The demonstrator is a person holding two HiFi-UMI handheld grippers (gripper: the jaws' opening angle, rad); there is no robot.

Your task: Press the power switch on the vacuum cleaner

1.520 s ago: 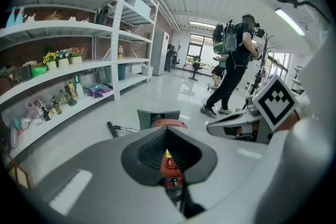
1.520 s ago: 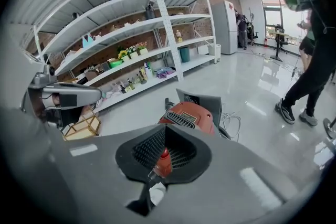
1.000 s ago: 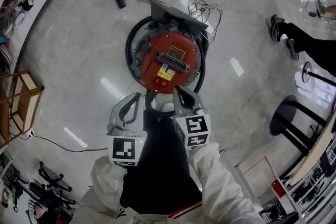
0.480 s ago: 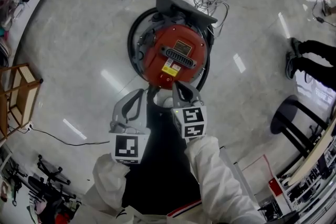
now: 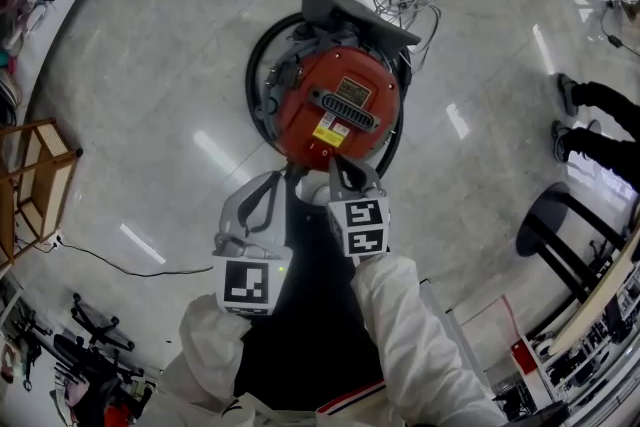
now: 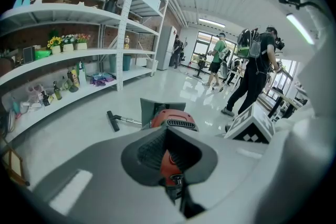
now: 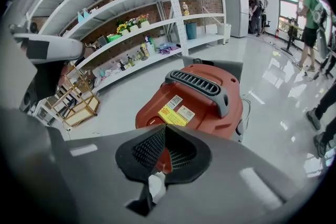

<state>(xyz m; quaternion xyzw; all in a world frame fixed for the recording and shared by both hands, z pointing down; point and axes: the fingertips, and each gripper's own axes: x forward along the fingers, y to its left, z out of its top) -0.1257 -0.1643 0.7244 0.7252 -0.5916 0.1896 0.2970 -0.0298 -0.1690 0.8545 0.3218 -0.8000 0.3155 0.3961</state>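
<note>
Standing on floor point(image 5: 150, 65): red canister vacuum cleaner point(image 5: 335, 105). Right gripper point(image 5: 337, 163) — jaws clenched, empty, seemingly touching its near rim; left gripper point(image 5: 271, 179) clenched, empty, alongside.

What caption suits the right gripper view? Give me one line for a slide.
Right gripper, fingers together, points at the red vacuum cleaner, storage shelves behind.

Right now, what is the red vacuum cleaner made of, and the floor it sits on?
The vacuum cleaner has a red shell that looks like smooth moulded plastic with a soft sheen. Its black slotted handle looks like plastic too. The floor seems to be polished stone or tile, since the ceiling lights mirror on it as bright streaks.
</note>
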